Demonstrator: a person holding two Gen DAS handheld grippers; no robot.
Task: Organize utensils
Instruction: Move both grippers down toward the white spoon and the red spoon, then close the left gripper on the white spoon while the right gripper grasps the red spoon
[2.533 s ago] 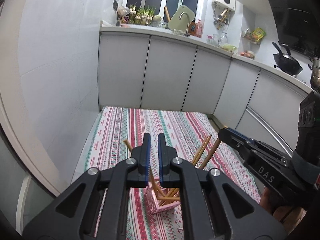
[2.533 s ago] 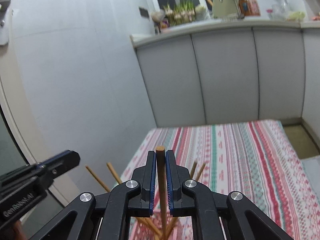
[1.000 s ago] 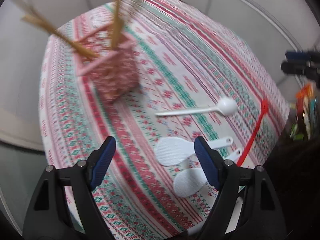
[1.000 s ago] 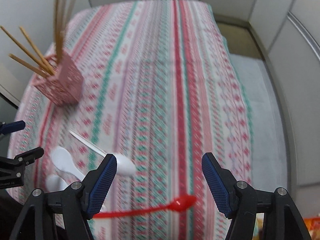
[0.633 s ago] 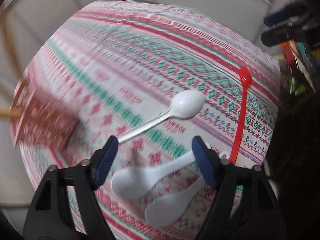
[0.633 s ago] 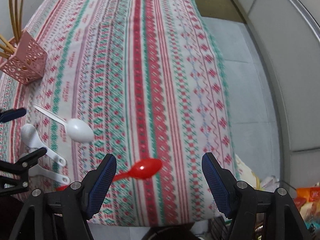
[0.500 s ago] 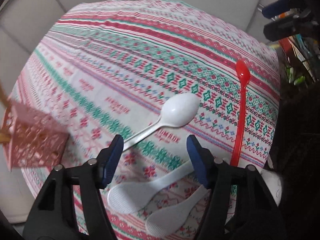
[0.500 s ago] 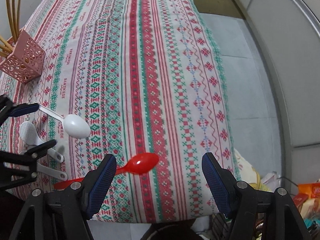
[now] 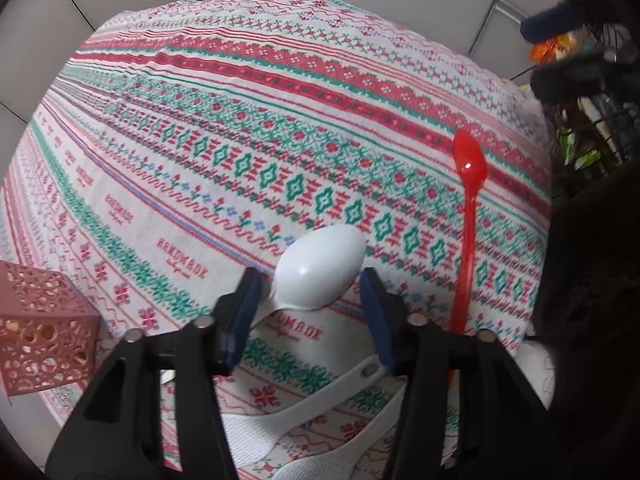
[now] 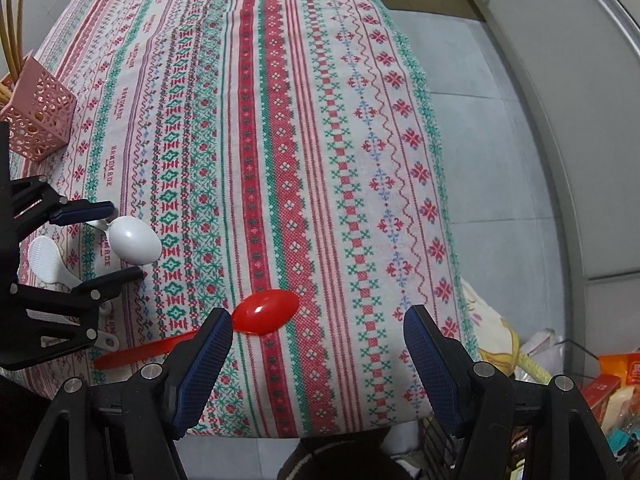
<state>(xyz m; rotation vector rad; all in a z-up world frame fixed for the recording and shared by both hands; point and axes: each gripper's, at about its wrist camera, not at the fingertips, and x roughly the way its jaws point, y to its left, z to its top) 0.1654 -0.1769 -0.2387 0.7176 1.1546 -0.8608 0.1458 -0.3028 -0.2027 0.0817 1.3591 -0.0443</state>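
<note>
A white spoon [image 9: 320, 268] lies on the patterned tablecloth [image 9: 256, 120]. My left gripper [image 9: 310, 282] is open, low over it, with a finger on each side of the bowl's near end; both show in the right wrist view too, the spoon [image 10: 134, 239] and the gripper [image 10: 120, 240]. A red spoon [image 9: 468, 216] lies to the right, and also in the right wrist view [image 10: 264, 312]. My right gripper [image 10: 318, 344] is open and empty above the table's near edge, beside the red spoon's bowl. A pink perforated holder [image 10: 38, 116] with chopsticks [image 10: 10, 20] stands at the far left.
Two white rice paddles [image 9: 304, 412] lie under my left gripper, one also in the right wrist view [image 10: 50, 264]. The holder also shows at the left of the left wrist view [image 9: 44, 336]. Grey floor tiles [image 10: 500, 160] and packaged goods [image 10: 616, 380] lie right of the table.
Both grippers let go of chopsticks at the holder, opened and swung to the spoons. In the last half second my left gripper dropped closer around the white spoon; my right neared the red one.
</note>
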